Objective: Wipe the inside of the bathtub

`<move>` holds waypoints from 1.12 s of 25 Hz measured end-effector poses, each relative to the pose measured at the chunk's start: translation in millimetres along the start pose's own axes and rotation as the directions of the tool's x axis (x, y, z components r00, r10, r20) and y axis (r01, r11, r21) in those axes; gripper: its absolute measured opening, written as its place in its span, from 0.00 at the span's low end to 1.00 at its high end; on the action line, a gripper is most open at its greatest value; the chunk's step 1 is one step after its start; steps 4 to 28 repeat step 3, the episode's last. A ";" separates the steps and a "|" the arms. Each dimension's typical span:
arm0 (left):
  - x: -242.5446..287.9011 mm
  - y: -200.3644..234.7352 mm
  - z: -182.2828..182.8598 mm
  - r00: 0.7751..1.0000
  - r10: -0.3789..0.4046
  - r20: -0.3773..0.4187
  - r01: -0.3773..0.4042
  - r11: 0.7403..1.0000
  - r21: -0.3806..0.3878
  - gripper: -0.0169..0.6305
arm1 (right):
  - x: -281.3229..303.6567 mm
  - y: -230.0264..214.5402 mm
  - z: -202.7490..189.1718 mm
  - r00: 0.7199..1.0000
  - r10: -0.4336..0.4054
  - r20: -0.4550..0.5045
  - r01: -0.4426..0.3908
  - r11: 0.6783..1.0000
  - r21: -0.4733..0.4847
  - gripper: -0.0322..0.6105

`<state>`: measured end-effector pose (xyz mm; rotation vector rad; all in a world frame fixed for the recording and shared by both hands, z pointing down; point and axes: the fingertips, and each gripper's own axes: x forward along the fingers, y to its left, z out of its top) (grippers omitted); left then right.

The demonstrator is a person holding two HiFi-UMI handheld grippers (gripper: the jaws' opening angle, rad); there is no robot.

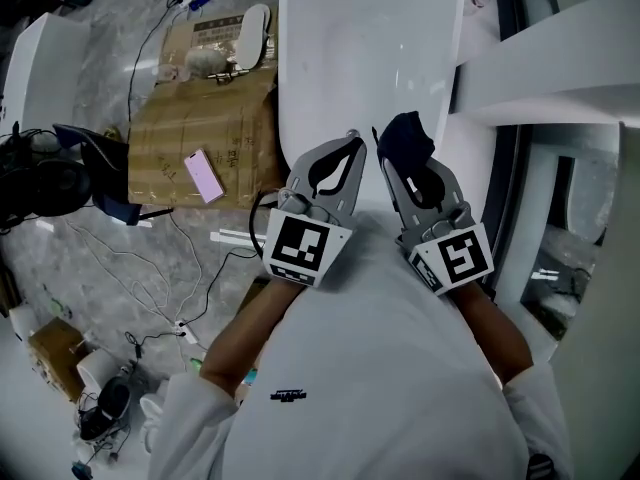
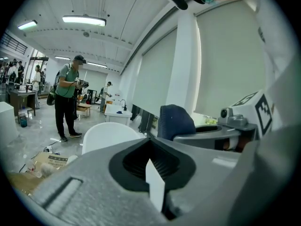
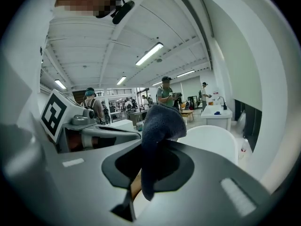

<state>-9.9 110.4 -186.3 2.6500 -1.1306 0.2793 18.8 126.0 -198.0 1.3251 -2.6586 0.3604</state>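
The white bathtub (image 1: 370, 48) lies in front of me, running away from my body, and its inside is bare. My right gripper (image 1: 388, 160) is shut on a dark blue cloth (image 1: 403, 140), held close to my chest over the tub's near end. In the right gripper view the cloth (image 3: 160, 126) sticks up from between the jaws and part of it hangs down inside them. My left gripper (image 1: 353, 140) is beside it, shut with nothing in it. The left gripper view shows the cloth (image 2: 175, 121) to its right and the tub's rim (image 2: 110, 135) beyond its jaws.
A cardboard box (image 1: 200, 138) with a pink phone (image 1: 204, 176) on it stands left of the tub. Cables (image 1: 150, 288) and small items lie across the floor at the left. White panels and a dark frame (image 1: 560, 58) border the tub's right side. A person (image 2: 68, 95) stands farther off.
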 end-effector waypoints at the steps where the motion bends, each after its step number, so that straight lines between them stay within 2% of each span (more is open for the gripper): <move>1: -1.9 0.5 -0.5 1.000 -0.005 0.002 0.005 1.000 0.005 0.02 | 0.5 -0.3 -1.6 1.000 -0.010 0.000 0.010 1.000 0.009 0.11; 3: -6.2 2.3 -1.2 1.000 -0.013 0.006 0.013 1.000 0.015 0.02 | 1.4 -0.6 -3.9 1.000 -0.031 0.004 0.031 0.999 0.023 0.11; 28: -6.2 2.3 -1.2 1.000 -0.013 0.006 0.013 1.000 0.015 0.02 | 1.4 -0.6 -3.9 1.000 -0.031 0.004 0.031 0.999 0.023 0.11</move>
